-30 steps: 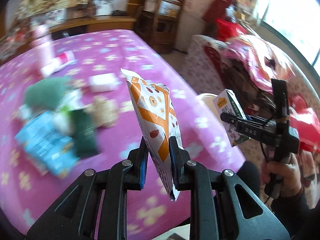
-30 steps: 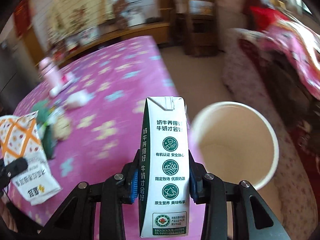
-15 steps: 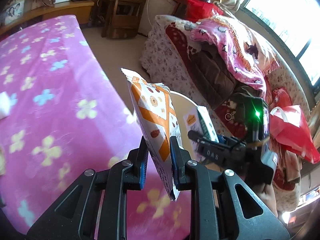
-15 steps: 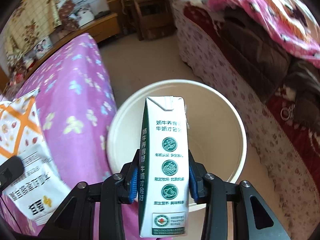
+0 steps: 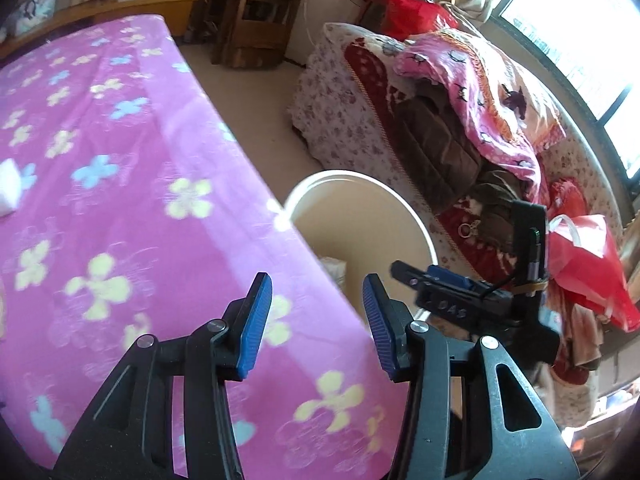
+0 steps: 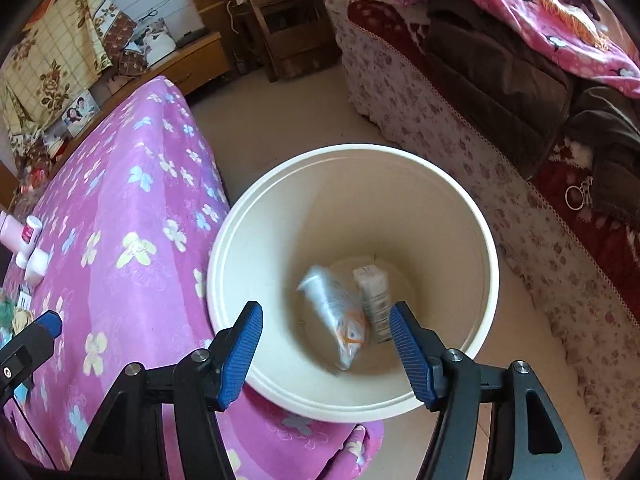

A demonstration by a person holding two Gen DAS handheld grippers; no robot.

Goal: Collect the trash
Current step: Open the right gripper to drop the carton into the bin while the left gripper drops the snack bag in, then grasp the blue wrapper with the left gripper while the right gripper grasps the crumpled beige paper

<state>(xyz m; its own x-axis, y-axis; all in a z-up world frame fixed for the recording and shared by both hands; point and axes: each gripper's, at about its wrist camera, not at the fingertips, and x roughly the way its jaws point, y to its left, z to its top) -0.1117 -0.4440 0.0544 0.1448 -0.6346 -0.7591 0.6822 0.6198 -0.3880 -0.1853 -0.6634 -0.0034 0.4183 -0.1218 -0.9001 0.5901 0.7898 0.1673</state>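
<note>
A cream round bin (image 6: pixel 448 216) stands on the floor beside the pink flowered table (image 6: pixel 132 208). At its bottom lie the snack bag (image 6: pixel 336 312), blurred, and the milk carton (image 6: pixel 374 300). My right gripper (image 6: pixel 326 320) hangs over the bin, its jaws opening with nothing between the blue pads. My left gripper (image 5: pixel 318 292) hovers over the table's edge next to the bin (image 5: pixel 360 208), its jaws opening and empty too. In the left wrist view the right gripper (image 5: pixel 408 274) shows at the bin's rim.
A sofa (image 6: pixel 460 112) heaped with a pink blanket and dark clothes runs close along the bin's right side. A red plastic bag (image 5: pixel 588 264) lies on it. White and pink bottles (image 6: pixel 24 240) rest on the table's far left. A wooden chair (image 6: pixel 280 12) stands behind.
Both grippers opened and let go: the snack bag left the left gripper and the milk carton left the right one, and both now lie at the bottom of the bin.
</note>
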